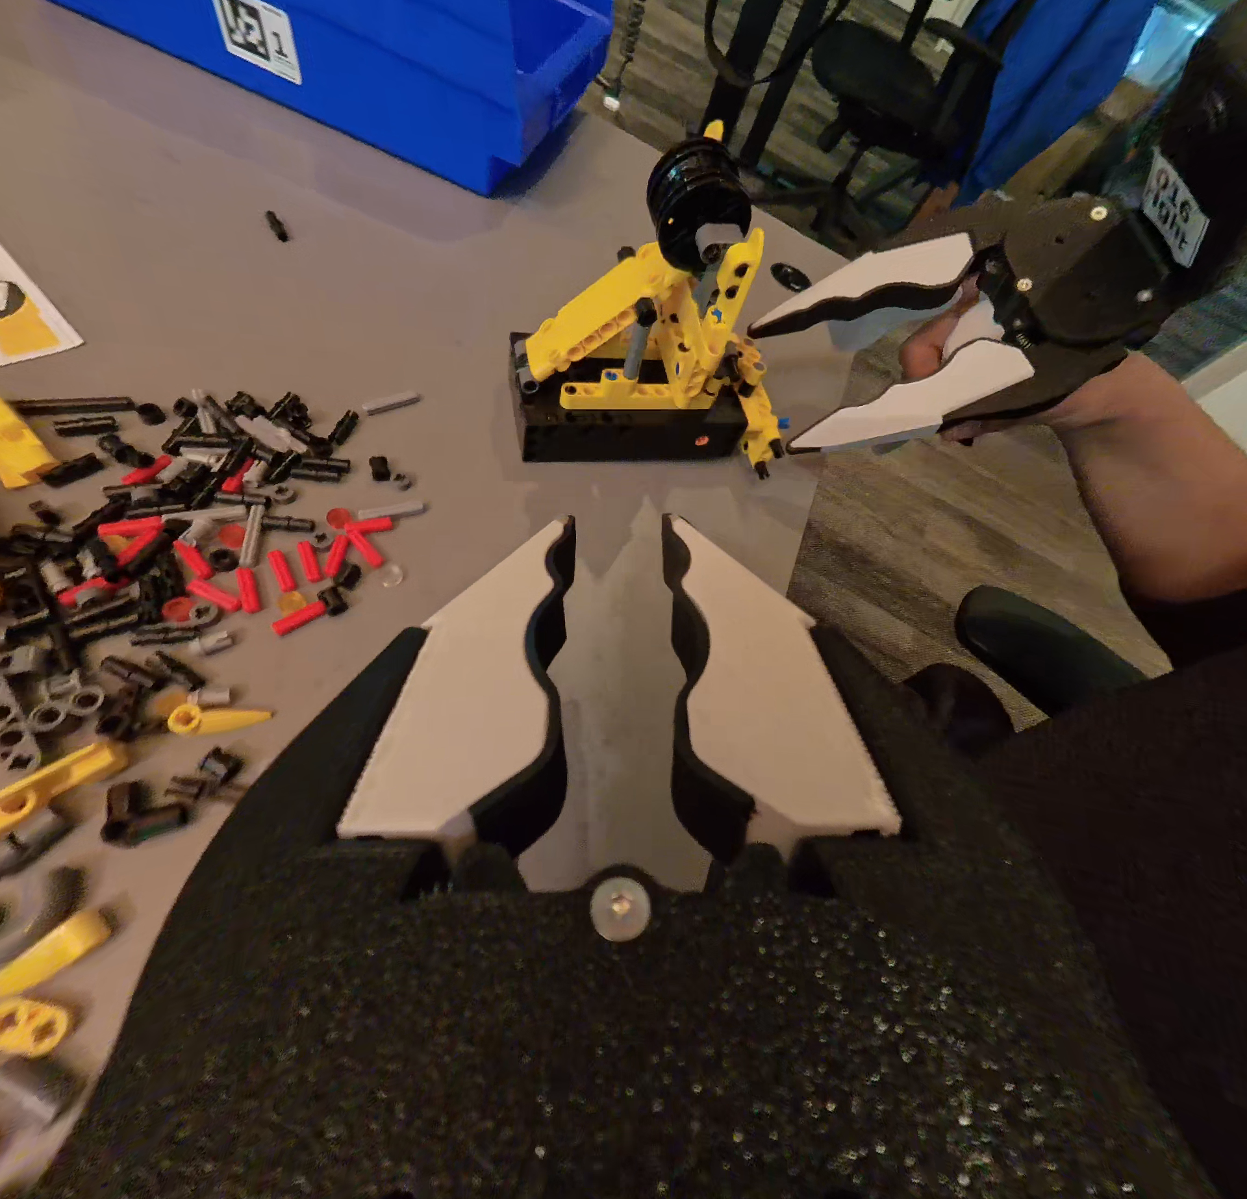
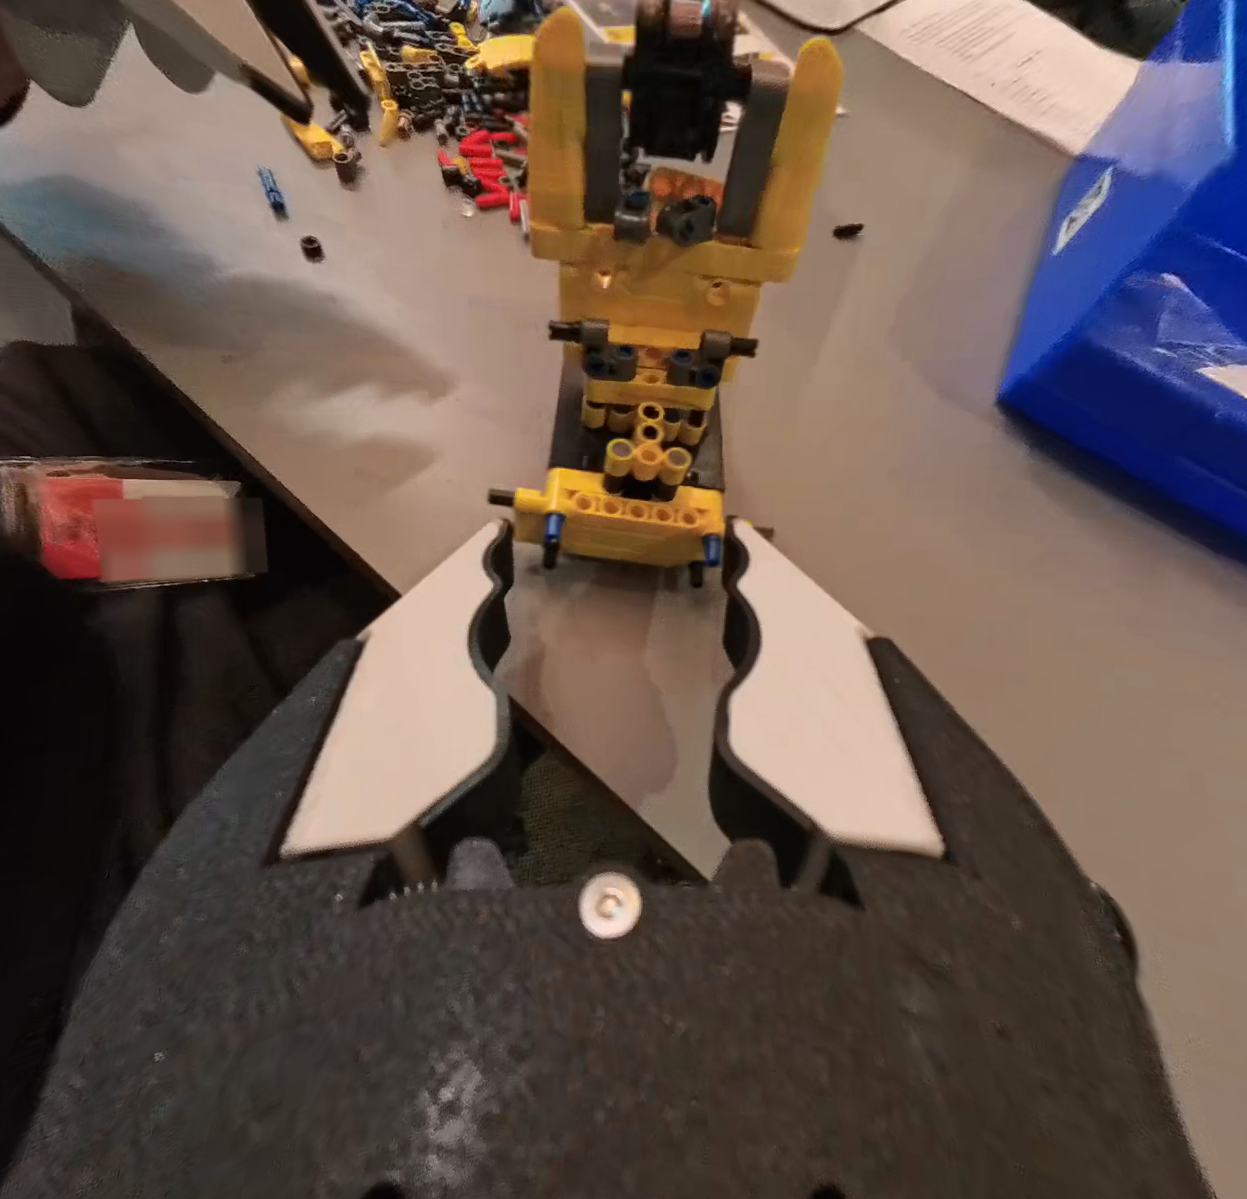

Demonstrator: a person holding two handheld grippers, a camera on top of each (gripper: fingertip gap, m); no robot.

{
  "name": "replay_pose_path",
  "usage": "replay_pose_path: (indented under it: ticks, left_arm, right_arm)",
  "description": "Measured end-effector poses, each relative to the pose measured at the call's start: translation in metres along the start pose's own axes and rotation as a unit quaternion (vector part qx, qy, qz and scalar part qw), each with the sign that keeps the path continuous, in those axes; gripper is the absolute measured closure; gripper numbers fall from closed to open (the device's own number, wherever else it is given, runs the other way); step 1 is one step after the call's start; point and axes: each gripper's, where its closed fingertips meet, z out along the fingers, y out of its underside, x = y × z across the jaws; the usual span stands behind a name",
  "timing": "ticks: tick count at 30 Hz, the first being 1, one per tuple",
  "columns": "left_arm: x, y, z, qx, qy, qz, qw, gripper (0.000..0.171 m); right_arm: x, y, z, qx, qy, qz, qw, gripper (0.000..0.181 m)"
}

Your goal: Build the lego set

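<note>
A yellow and black brick model [image 1: 648,357] with a black wheel [image 1: 695,215] on top stands on a black base near the grey table's right edge. My left gripper [image 1: 617,525] is open and empty, a short way in front of the model. My right gripper [image 1: 769,390] shows at the right of the left wrist view, open, its tips at the model's right end. In the right wrist view the right gripper [image 2: 614,532] is open with its tips either side of the model's [image 2: 648,330] near yellow end piece [image 2: 627,525].
A pile of loose black, red, grey and yellow parts [image 1: 175,559] lies on the left of the table [image 1: 405,289]. A blue bin [image 1: 378,46] stands at the back. A paper sheet [image 1: 27,316] lies at the far left. The table edge and floor [image 1: 945,525] lie right.
</note>
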Motion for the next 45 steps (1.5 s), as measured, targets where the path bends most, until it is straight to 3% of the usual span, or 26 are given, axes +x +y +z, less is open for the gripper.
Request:
replay_pose_path:
  ticks: [7, 11, 12, 15, 19, 24, 27, 33, 37, 45]
  left_arm:
    - [-0.002, -0.016, 0.037, -0.012, 0.023, 0.028, 0.999, 0.138]
    - [-0.014, -0.042, 0.057, -0.001, 0.038, 0.076, 0.996, 0.098]
    - [-0.019, -0.047, 0.063, -0.006, 0.041, 0.073, 0.996, 0.096]
    - [-0.023, -0.051, 0.078, -0.034, 0.071, 0.079, 0.994, 0.096]
    - [-0.011, -0.022, 0.092, -0.12, 0.14, 0.09, 0.979, 0.095]
    - [0.006, -0.007, 0.089, -0.124, 0.149, 0.105, 0.975, 0.079]
    - [0.02, 0.004, 0.077, -0.127, 0.17, 0.112, 0.971, 0.079]
    - [0.032, 0.014, 0.055, -0.111, 0.202, 0.084, 0.969, 0.079]
    - [0.056, 0.027, 0.036, -0.13, 0.277, 0.051, 0.951, 0.093]
    - [0.055, 0.029, 0.016, -0.111, 0.286, -0.012, 0.952, 0.094]
  right_arm:
    - [0.007, -0.015, -0.016, 0.099, 0.035, 0.144, 0.984, 0.112]
    - [-0.005, -0.006, 0.0, 0.079, 0.017, 0.218, 0.973, 0.103]
    - [-0.003, -0.001, 0.005, 0.062, 0.03, 0.215, 0.974, 0.103]
    - [0.003, 0.007, 0.012, 0.02, 0.063, 0.177, 0.982, 0.105]
    - [0.008, 0.012, 0.014, -0.026, 0.06, 0.145, 0.987, 0.111]
    - [0.021, 0.016, 0.015, -0.066, 0.03, 0.129, 0.989, 0.11]
    - [0.035, 0.017, 0.018, -0.089, 0.024, 0.114, 0.989, 0.116]
    - [0.035, 0.01, 0.033, -0.116, -0.07, 0.033, 0.99, 0.114]
    - [0.02, 0.001, 0.049, -0.104, -0.165, -0.052, 0.979, 0.094]
    - [0.004, -0.019, 0.081, -0.129, -0.266, -0.162, 0.942, 0.101]
